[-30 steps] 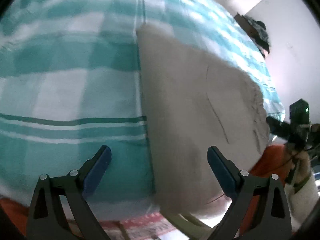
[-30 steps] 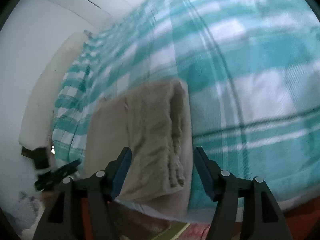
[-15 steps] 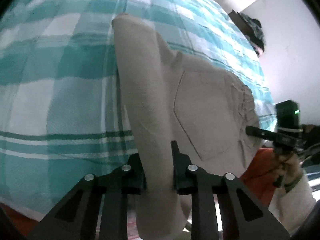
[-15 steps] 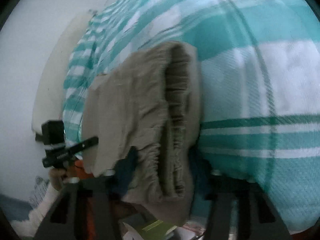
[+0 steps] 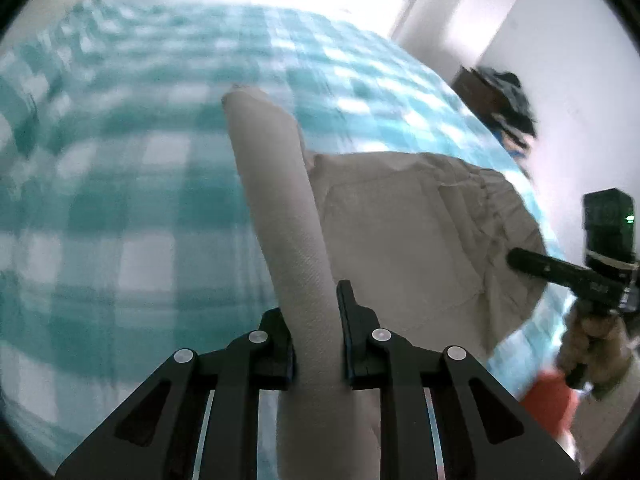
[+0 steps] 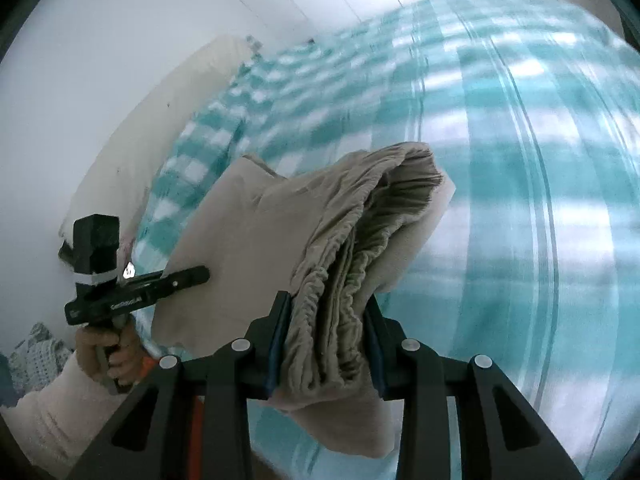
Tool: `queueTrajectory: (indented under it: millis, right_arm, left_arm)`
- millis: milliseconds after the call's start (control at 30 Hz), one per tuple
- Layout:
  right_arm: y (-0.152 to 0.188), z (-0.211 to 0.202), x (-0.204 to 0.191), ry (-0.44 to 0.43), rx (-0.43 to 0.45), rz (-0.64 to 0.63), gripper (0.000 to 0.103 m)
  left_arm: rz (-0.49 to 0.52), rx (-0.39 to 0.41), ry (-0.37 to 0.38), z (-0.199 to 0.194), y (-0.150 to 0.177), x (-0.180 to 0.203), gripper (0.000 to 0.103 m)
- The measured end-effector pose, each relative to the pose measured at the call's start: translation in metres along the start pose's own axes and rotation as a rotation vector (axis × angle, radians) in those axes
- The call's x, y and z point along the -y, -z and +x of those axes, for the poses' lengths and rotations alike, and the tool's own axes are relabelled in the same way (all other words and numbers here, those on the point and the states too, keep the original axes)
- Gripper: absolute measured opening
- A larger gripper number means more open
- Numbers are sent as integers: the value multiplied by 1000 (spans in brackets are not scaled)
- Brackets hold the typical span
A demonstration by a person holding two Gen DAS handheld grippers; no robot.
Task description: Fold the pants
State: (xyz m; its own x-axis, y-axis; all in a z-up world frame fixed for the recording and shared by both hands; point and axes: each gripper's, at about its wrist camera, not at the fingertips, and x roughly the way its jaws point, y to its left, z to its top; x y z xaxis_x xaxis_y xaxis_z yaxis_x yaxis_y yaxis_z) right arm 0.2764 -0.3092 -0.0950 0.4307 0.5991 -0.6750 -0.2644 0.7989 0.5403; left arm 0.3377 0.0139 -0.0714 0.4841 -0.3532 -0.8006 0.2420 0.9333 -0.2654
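Beige pants (image 5: 400,220) are raised off the teal checked bed (image 5: 120,200). My left gripper (image 5: 314,308) is shut on a folded leg edge that stands up like a ridge. My right gripper (image 6: 326,304) has its jaws closing on the bunched elastic waistband (image 6: 384,200), with the pads pressing the layers. The pants (image 6: 248,232) hang stretched between both grippers. The left gripper (image 6: 192,276) shows at the left of the right wrist view, and the right gripper (image 5: 516,258) at the right edge of the left wrist view.
The bed (image 6: 520,200) fills most of both views. A white pillow (image 6: 160,120) lies at its far left. A dark pile of clothes (image 5: 508,100) sits on furniture by the wall. A person's hand (image 6: 108,348) holds the left gripper's handle.
Both grippers closed on the pants, left on the leg edge and right on the waistband. Both then rose and lifted the cloth off the bed.
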Motion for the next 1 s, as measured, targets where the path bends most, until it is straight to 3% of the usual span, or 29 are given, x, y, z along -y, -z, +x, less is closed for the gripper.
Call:
queueTrajectory:
  millis: [33, 100, 200, 233, 267, 300, 333, 400, 467, 567, 800, 1000]
  right_arm:
    - [-15, 6, 4, 6, 15, -10, 35]
    - [-41, 24, 11, 20, 35, -14, 37]
    - [-63, 55, 39, 105, -11, 12, 48]
    - [-64, 63, 53, 193, -29, 33, 56]
    - [-61, 61, 62, 266, -32, 38, 70]
    - [-55, 58, 72, 399, -32, 36, 78]
    - [-49, 53, 76, 445, -24, 32, 89]
    - [-30, 34, 77, 482, 8, 14, 96]
    - [-14, 20, 69, 514, 19, -12, 98]
    - [13, -6, 36, 529, 60, -72, 98]
    - [56, -51, -57, 508, 147, -172, 102]
    - [75, -70, -108, 505, 180, -222, 102]
  left_arm:
    - [0, 11, -33, 9, -8, -2, 21]
    - [2, 22, -133, 30, -19, -11, 39]
    - [61, 24, -292, 52, -10, -18, 49]
    - [85, 18, -332, 53, 0, -17, 51]
    - [98, 20, -344, 50, 9, -17, 58]
    - [118, 32, -357, 43, 22, -13, 70]
    - [136, 48, -377, 37, 29, -7, 76]
    - [182, 102, -430, 15, 49, 10, 92]
    - [214, 147, -441, -4, 57, 26, 99]
    - [240, 202, -436, -33, 64, 50, 100]
    - [192, 269, -395, -93, 75, 81, 101]
    - [184, 316, -454, -123, 90, 96, 101]
